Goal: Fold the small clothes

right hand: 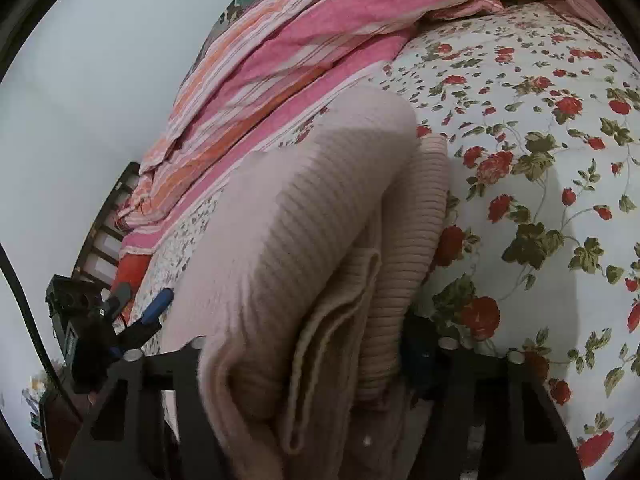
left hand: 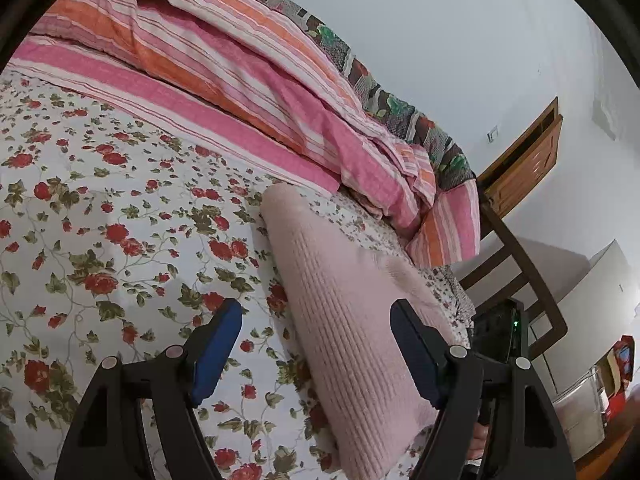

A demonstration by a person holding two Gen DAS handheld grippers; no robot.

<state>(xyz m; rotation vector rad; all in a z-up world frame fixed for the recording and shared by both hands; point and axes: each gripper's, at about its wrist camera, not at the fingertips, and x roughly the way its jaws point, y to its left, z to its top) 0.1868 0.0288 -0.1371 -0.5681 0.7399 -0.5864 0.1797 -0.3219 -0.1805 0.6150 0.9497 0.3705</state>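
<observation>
Pink knit sweater (right hand: 304, 216) lies folded between our right gripper (right hand: 308, 360), grip unclear, left gripper (left hand: 316, 344) released; next, smoothing it flat.

Both wrist views look down closely, sharing the pink sweater (left hand: 344, 320) on the bed.

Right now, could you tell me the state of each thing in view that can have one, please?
Pink knit garment: folded into a thick bundle, lying on the bed.
Floral sheet: spread flat.
Striped quilt: bunched along the far side of the bed.
Left gripper: open, nothing between its pads.
Right gripper: the folded bundle sits between its fingers; grip unclear.
</observation>
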